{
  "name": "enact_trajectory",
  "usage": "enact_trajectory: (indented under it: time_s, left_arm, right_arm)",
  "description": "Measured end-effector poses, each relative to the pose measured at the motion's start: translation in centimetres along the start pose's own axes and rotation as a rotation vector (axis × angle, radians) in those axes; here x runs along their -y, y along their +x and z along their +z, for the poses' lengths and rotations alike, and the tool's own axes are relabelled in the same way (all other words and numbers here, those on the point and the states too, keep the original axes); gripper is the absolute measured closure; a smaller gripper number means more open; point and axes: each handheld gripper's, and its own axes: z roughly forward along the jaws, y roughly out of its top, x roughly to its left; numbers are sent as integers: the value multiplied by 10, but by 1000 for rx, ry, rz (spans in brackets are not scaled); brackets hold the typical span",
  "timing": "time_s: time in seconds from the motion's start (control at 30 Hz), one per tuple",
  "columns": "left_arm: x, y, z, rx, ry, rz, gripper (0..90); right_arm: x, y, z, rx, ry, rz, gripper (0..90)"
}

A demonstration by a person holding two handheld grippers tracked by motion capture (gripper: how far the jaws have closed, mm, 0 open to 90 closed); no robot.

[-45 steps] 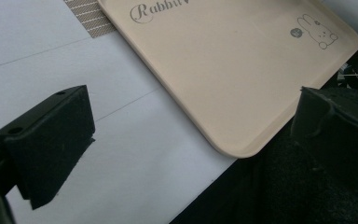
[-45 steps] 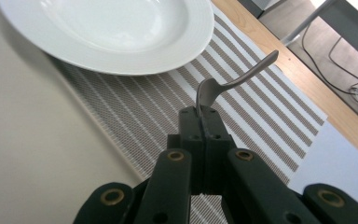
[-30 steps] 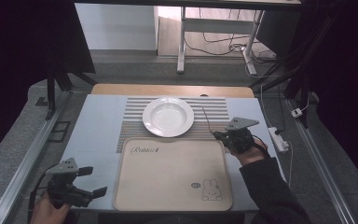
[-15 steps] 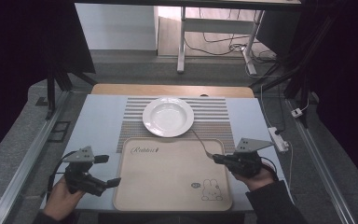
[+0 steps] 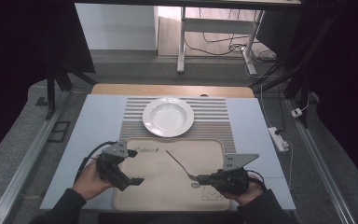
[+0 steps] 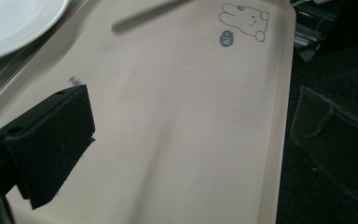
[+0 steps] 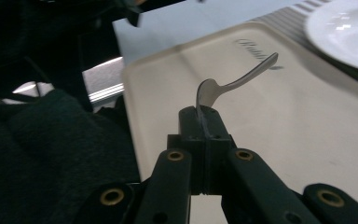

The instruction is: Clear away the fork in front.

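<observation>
A pale blue table top point(image 5: 98, 121) lies below, with a striped grey mat point(image 5: 216, 116) across its far half. On the near half sits a wide beige tray point(image 5: 168, 186), printed with a small cartoon animal point(image 6: 244, 18) near its right front corner. A white plate point(image 5: 168, 116) rests on the striped mat, just beyond the tray's far edge.

At the tray's left edge a person's hand holds the left gripper point(image 5: 133, 168), tilted in over the tray; its jaws stand well apart, one black pad point(image 6: 51, 140) hanging over the beige surface with nothing between the two. At the tray's right front corner the other hand holds the right gripper point(image 5: 203, 178), its jaws pressed together on the bowl end of a metal spoon point(image 7: 235, 84). The spoon sticks out from the fingertips over the tray, its handle pointing towards the plate, clear of the surface in the right gripper view.
</observation>
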Motion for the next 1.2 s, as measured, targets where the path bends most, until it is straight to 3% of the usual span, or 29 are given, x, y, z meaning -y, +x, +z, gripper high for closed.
enact_trajectory:
  time_s: [0.4, 0.53, 0.67, 0.87, 0.9, 1.1, 1.2]
  left_arm:
    - [-41, -7, 48, 127, 119, 272, 28]
    - [-48, -10, 58, 170, 132, 333, 79]
    - [-49, -11, 64, 217, 138, 401, 215]
    - [-47, -10, 65, 251, 157, 469, 576]
    - [-47, -10, 64, 259, 160, 481, 576]
    - [-44, -10, 63, 299, 160, 550, 767]
    - [-42, -13, 63, 304, 159, 605, 811]
  right_arm:
    - [-7, 16, 18, -117, 31, -68, 897]
    - [-8, 19, 20, -145, 42, -79, 897]
    - [-8, 20, 21, -160, 49, -89, 897]
    - [-7, 21, 22, -184, 54, -93, 897]
    - [-7, 21, 22, -184, 54, -93, 897]
    - [-7, 22, 24, -204, 71, -101, 897]
    - [-6, 21, 26, -225, 84, -98, 897]
